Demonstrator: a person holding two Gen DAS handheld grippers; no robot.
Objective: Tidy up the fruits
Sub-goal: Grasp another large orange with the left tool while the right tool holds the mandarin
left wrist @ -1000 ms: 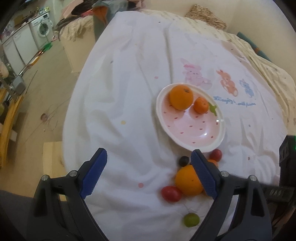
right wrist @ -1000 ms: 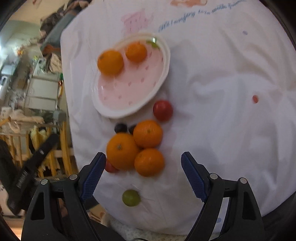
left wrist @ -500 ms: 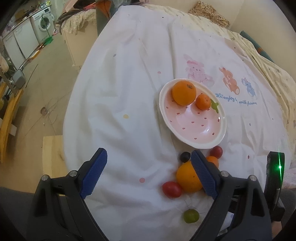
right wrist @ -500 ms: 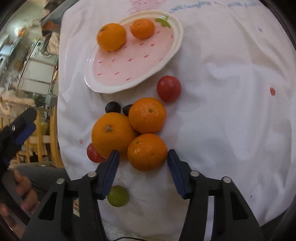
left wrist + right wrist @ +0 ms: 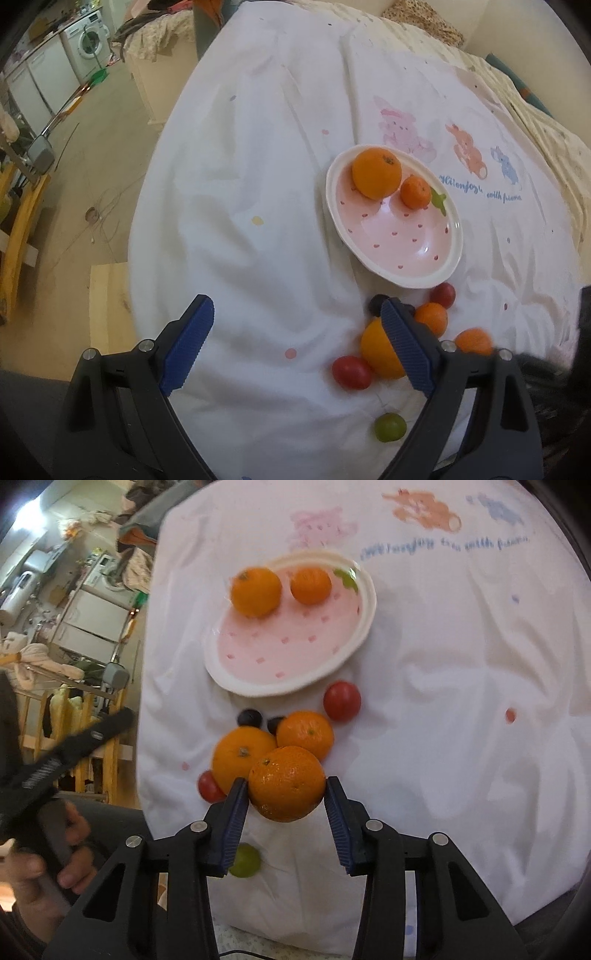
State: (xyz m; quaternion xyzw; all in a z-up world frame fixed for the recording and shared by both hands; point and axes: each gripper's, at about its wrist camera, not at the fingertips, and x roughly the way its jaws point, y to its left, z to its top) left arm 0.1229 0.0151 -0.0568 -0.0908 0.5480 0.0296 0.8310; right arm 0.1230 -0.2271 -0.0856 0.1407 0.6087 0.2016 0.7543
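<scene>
A pink spotted plate (image 5: 360, 627) (image 5: 443, 273) lies on the white cloth and holds a large orange (image 5: 256, 591) and a small tangerine (image 5: 310, 586). My right gripper (image 5: 284, 794) is shut on an orange (image 5: 287, 782), lifted just above the pile. Below the plate lie a large orange (image 5: 236, 755), another orange (image 5: 308, 733), two red tomatoes (image 5: 341, 700) (image 5: 208, 787), dark grapes (image 5: 250, 717) and a green fruit (image 5: 244, 860). My left gripper (image 5: 297, 334) is open and empty above the cloth, left of the pile (image 5: 378, 350).
The white cloth (image 5: 258, 166) covers a table with printed animals at the far side. Its left edge drops to the floor, with a wooden board (image 5: 109, 306) and washing machine (image 5: 86, 40) beyond. The person's hand (image 5: 55, 849) holds the left gripper's handle.
My right gripper closed on the near orange and lifted it slightly. My left gripper stayed open and shifted little.
</scene>
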